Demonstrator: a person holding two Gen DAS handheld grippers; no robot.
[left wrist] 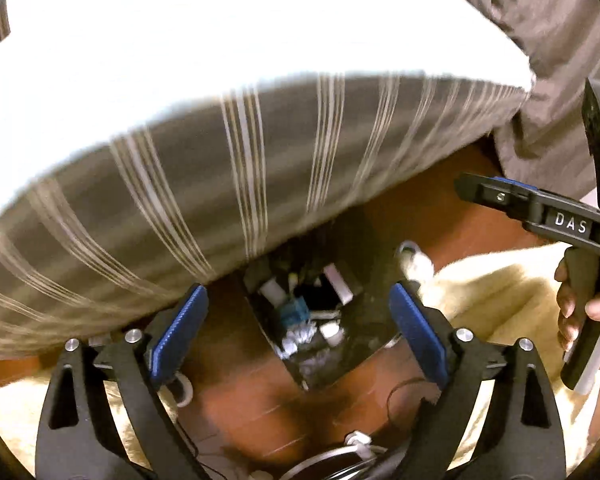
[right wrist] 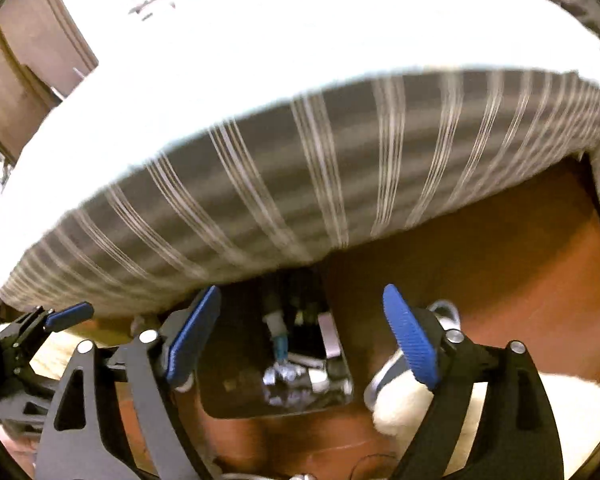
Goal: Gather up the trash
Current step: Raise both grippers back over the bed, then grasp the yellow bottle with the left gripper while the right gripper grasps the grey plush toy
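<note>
A black trash bin (left wrist: 364, 332) stands on the reddish floor beside a striped bed edge; inside lie white tubes, crumpled foil and a blue item (left wrist: 296, 312). It also shows in the right wrist view (right wrist: 236, 392), with foil (right wrist: 284, 376) inside. My left gripper (left wrist: 300, 328) is open and empty above the bin. My right gripper (right wrist: 300, 336) is open and empty above the bin too; it also shows at the right of the left wrist view (left wrist: 480, 192). The left gripper's blue pad shows at the left of the right wrist view (right wrist: 70, 315).
A mattress with a white sheet and grey striped side (left wrist: 220, 168) overhangs the bin. A cream fluffy rug (left wrist: 500, 300) lies to the right, with white footwear (right wrist: 396, 384) on it. White cables (left wrist: 356, 444) lie on the floor in front.
</note>
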